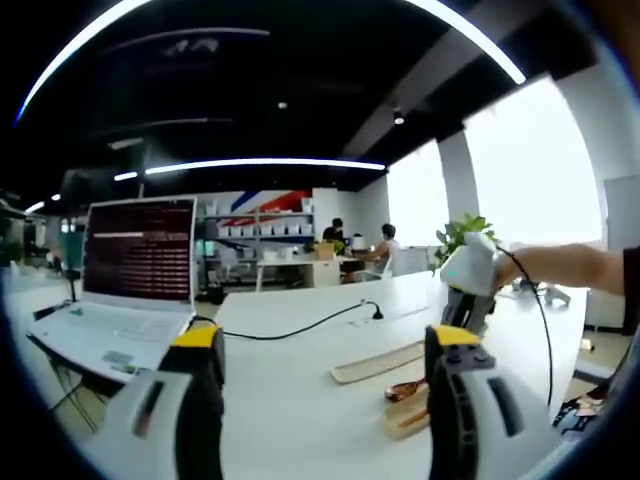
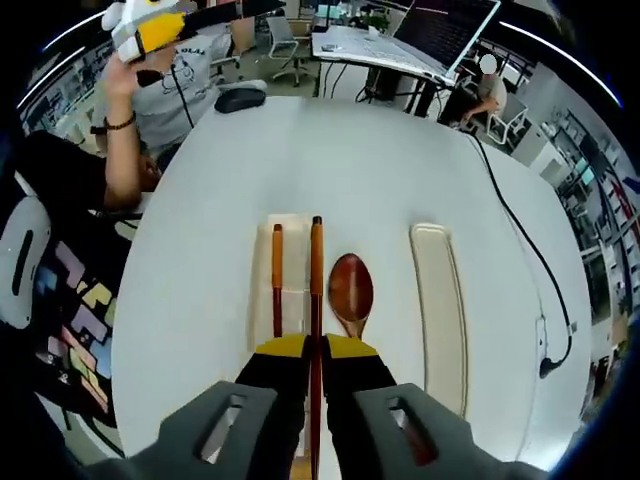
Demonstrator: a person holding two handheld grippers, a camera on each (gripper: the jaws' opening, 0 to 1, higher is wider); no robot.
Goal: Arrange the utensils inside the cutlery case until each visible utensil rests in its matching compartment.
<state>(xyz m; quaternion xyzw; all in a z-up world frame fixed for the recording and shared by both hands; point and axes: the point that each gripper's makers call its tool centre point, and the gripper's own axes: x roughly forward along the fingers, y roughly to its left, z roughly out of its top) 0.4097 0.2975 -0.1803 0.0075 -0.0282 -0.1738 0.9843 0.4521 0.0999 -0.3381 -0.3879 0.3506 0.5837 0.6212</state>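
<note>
On the white counter [image 2: 400,180], the right hand-held gripper [image 2: 316,352] has its yellow-tipped jaws pressed together around a long brown wooden chopstick [image 2: 316,270]. A second brown chopstick [image 2: 277,275] lies just to its left inside the pale shallow cutlery case [image 2: 292,228]. A reddish-brown wooden spoon [image 2: 351,288] rests just right of the gripped chopstick, its handle hidden behind the jaws. Further right lies the pale oblong case lid [image 2: 437,300], apart from the spoon. A black cable [image 2: 520,240] trails along the counter's right side, and a dark computer mouse [image 2: 240,98] sits at the far edge.

The left hand-held gripper [image 1: 325,365] has its jaws wide apart, holding nothing, raised towards an open white laptop [image 1: 130,280]; the case is cut off behind its right jaw.
</note>
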